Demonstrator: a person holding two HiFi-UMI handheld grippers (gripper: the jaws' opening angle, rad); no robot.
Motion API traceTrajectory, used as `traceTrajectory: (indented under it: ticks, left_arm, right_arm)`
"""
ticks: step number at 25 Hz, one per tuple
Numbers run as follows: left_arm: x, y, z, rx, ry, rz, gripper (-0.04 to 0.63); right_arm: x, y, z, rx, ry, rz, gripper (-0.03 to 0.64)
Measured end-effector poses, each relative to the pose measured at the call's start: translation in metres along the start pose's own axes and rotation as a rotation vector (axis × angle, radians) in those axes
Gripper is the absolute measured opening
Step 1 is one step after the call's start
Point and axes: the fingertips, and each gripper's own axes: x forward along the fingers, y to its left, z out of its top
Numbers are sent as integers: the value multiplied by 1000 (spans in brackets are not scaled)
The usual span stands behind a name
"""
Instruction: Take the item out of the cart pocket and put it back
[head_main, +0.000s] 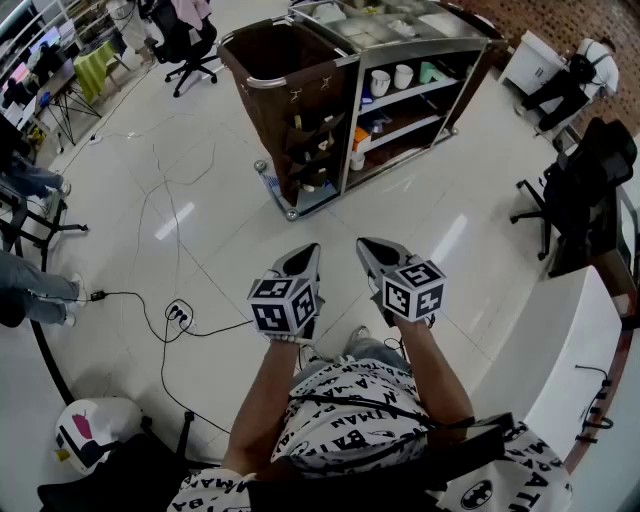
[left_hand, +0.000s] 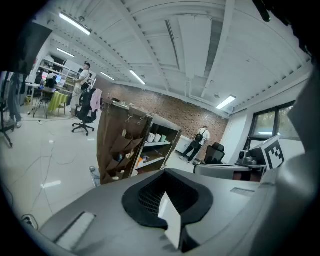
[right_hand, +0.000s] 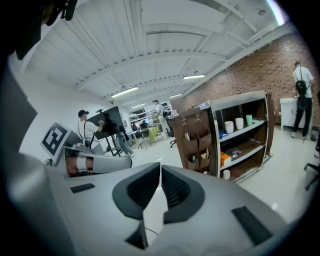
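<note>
The cart (head_main: 400, 45) stands across the floor ahead of me, with a brown bag and a column of brown pockets (head_main: 308, 140) on its near side. Small items poke out of several pockets. In the left gripper view the pockets (left_hand: 122, 150) are left of centre; in the right gripper view the pockets (right_hand: 197, 145) are right of centre. My left gripper (head_main: 305, 258) and right gripper (head_main: 368, 248) are side by side in front of my body, pointing at the cart and well short of it. Both are shut with nothing held: the left gripper (left_hand: 167, 172) and the right gripper (right_hand: 160, 164).
The cart's shelves hold cups (head_main: 390, 78) and an orange box (head_main: 360, 135). Cables and a power strip (head_main: 178, 313) lie on the floor at the left. Office chairs (head_main: 190, 45) (head_main: 575, 190) stand at the back left and at the right. A white counter (head_main: 560, 360) runs along my right.
</note>
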Motion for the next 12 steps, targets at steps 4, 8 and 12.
traceTrajectory:
  ticks: [4, 8, 12]
  left_arm:
    - [7, 0, 3, 30, 6, -23, 0]
    - [17, 8, 5, 37, 20, -31, 0]
    - [42, 24, 16, 47, 23, -20, 0]
  right_arm:
    - [10, -7, -1, -22, -3, -37, 24]
    - [25, -27, 1, -28, 4, -86, 83]
    - [61, -64, 8, -26, 17, -113, 163]
